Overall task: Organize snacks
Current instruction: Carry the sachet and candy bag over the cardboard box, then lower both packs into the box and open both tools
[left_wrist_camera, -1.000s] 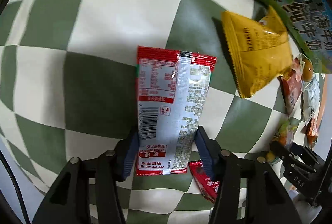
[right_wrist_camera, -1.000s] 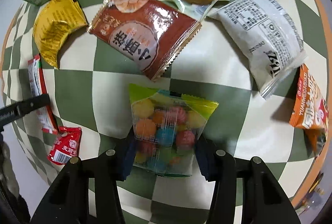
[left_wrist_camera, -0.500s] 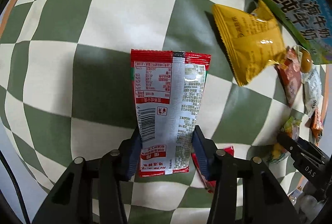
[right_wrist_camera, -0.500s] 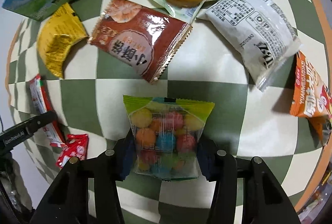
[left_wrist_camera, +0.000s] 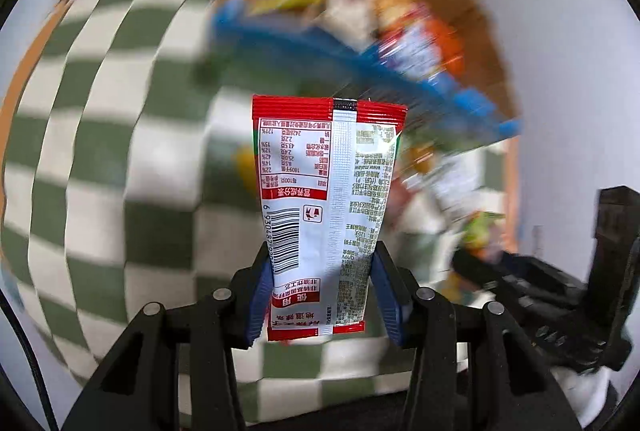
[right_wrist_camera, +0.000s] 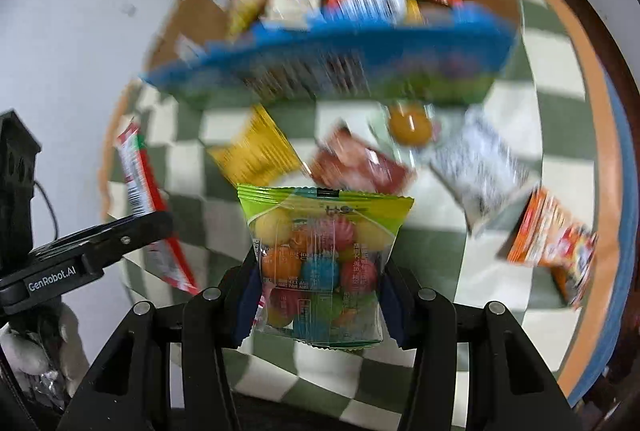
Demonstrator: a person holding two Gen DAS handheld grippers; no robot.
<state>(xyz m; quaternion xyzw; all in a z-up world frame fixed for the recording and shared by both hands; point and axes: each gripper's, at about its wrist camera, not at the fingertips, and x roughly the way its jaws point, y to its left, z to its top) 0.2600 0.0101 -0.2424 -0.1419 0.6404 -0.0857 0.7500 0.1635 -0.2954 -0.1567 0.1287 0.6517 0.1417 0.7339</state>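
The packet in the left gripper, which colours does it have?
The packet is red and white, with a black barcode; the left wrist view shows it best.

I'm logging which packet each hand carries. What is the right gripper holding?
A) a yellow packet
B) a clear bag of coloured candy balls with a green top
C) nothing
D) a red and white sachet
B: the right gripper is shut on the candy bag, coloured balls showing through it.
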